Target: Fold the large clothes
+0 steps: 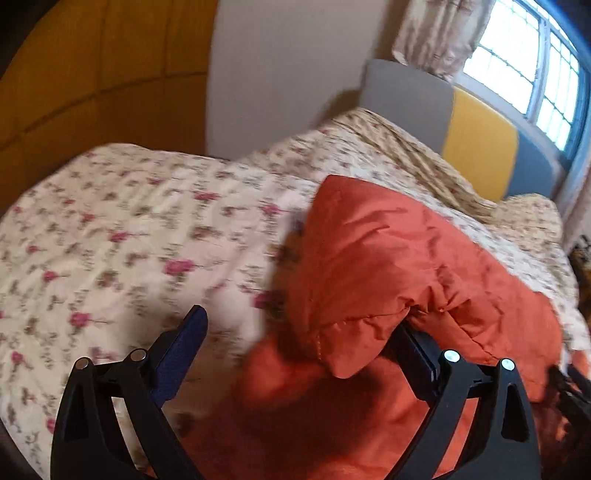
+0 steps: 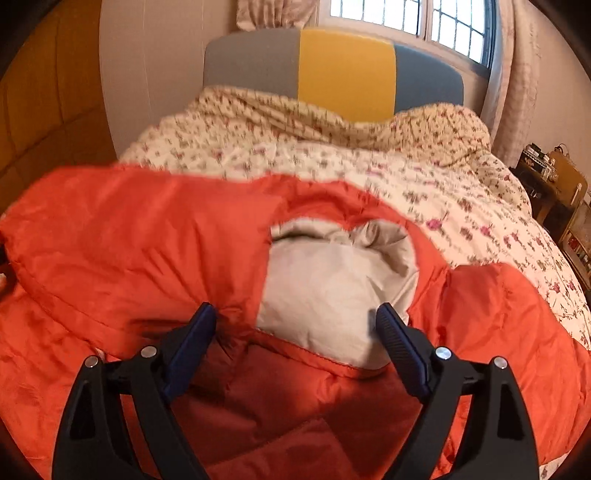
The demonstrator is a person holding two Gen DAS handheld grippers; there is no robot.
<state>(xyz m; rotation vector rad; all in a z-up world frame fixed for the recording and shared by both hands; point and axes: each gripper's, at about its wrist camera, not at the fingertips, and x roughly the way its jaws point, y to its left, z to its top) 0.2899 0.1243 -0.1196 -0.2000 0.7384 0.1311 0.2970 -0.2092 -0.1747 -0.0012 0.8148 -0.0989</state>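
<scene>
An orange puffy jacket (image 2: 147, 240) with a beige lining (image 2: 332, 288) lies on the floral bed. In the right wrist view my right gripper (image 2: 297, 321) is open, its jaws wide apart just above the jacket near the beige lining, holding nothing. In the left wrist view the jacket (image 1: 388, 258) is bunched up at the right. My left gripper (image 1: 301, 325) is open; a fold of orange fabric drapes over the tip of its right finger (image 1: 417, 350), and the left finger (image 1: 184, 350) hangs over the bedspread.
The floral bedspread (image 1: 129, 240) covers the bed (image 2: 461, 206). A grey, yellow and blue headboard (image 2: 343, 74) stands at the far end under a window (image 2: 424, 22). A wooden wardrobe (image 1: 92, 74) is at the left. A cluttered shelf (image 2: 554, 184) stands at the right.
</scene>
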